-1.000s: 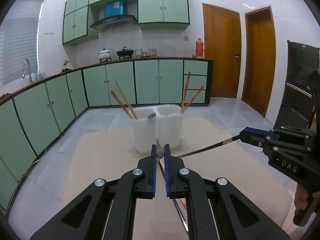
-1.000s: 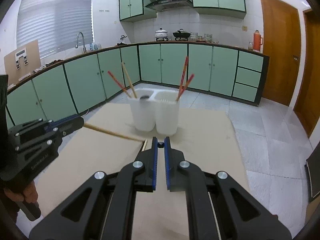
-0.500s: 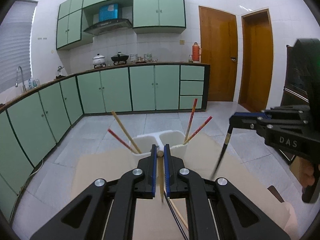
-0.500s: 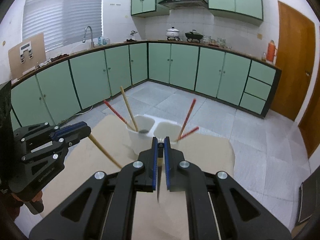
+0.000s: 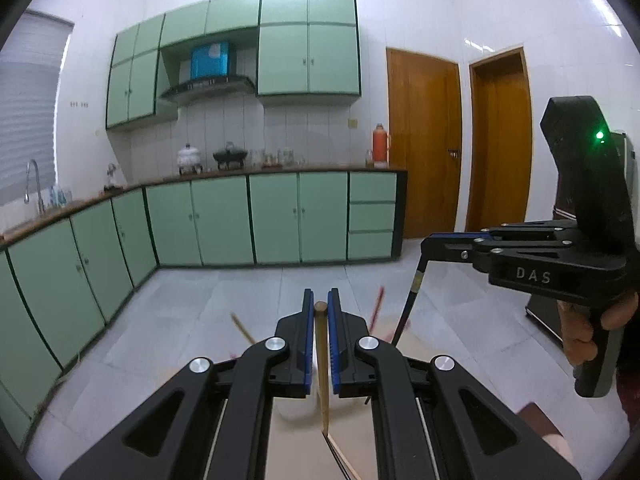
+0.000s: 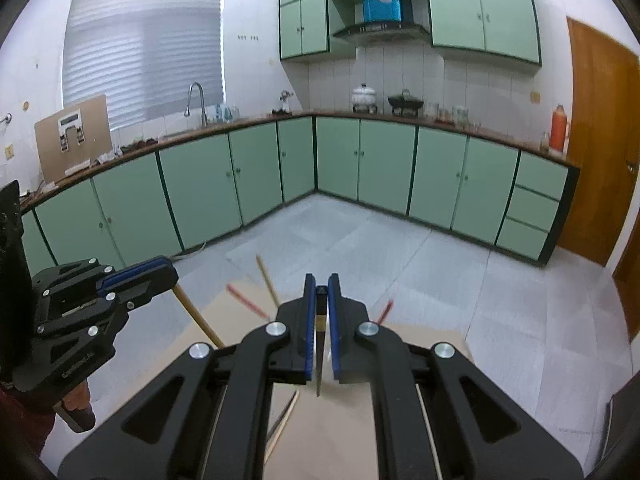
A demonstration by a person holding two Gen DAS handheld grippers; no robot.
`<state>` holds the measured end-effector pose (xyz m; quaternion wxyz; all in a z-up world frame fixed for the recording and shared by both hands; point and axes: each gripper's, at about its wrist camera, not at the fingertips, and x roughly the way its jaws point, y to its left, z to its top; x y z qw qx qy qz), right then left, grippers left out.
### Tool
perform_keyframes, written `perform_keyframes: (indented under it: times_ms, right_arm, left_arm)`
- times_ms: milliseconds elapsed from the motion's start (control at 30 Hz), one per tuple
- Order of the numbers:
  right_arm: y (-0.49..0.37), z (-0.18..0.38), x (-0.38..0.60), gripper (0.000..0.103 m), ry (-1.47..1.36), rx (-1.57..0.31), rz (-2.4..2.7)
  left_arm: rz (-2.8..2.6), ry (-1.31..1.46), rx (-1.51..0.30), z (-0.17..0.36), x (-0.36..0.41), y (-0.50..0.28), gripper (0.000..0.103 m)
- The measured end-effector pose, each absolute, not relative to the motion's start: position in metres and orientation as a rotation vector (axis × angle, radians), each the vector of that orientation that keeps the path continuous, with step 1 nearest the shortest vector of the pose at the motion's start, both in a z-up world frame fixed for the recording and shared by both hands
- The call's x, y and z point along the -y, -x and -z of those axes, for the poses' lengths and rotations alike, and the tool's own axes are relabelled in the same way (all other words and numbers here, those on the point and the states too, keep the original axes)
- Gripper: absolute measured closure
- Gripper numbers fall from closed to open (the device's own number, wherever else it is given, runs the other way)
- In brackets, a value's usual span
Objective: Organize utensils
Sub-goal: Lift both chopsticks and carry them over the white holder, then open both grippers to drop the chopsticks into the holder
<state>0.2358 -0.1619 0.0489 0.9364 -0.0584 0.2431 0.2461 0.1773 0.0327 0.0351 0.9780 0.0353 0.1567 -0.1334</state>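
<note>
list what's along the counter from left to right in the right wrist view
cardboard → faucet → white pot → black pot → glasses → orange thermos

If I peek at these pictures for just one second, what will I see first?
Probably the two black grippers right up front, each pinching one chopstick that hangs down: the left gripper holds a tan chopstick, and the right gripper holds a dark chopstick. Behind them a long row of green cabinets runs along the kitchen walls, and an orange flask stands on the counter near the wooden doors.
</note>
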Motion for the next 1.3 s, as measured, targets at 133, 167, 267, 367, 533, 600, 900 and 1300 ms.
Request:
perform_keyframes:
  times_ms: [133,167,267,367,533,600,900,1300]
  right_arm:
    - [-0.257,-0.073,0.161,0.098,0.119,-0.461,-0.502]
    - [-0.265,-0.079,0.16,0.098,0.119,-0.453,-0.498]
    - [-0.283,-0.088,0.161,0.098,0.117,-0.445,-0.487]
    - [-0.297,-0.089,0.161,0.098,0.112,-0.442,-0.48]
    - [-0.324,-0.077,0.162,0.098,0.082,-0.448,-0.469]
    - [-0.334,-0.067,0.16,0.098,0.071,-0.454,-0.469]
    - [-0.356,-0.004,0.148,0.096,0.064,-0.586,-0.457]
    - [-0.294,-0.009,0.174,0.062,0.112,-0.463,-0.351]
  left_arm:
    - [0.257,-0.09,-0.25,-0.063,-0.029,-0.191,0.096]
    - [0.253,-0.096,-0.236,-0.07,-0.028,-0.197,0.097]
    - [0.23,-0.113,-0.2,-0.085,-0.025,-0.217,0.097]
    - [0.222,-0.111,-0.192,-0.087,-0.023,-0.237,0.097]
    - [0.208,-0.083,-0.219,-0.073,-0.024,-0.272,0.097]
    - [0.2,-0.07,-0.234,-0.061,-0.025,-0.285,0.097]
    - [0.167,-0.027,-0.364,-0.005,-0.031,-0.325,0.096]
    - [0.149,0.0,-0.322,-0.011,-0.054,-0.266,0.059]
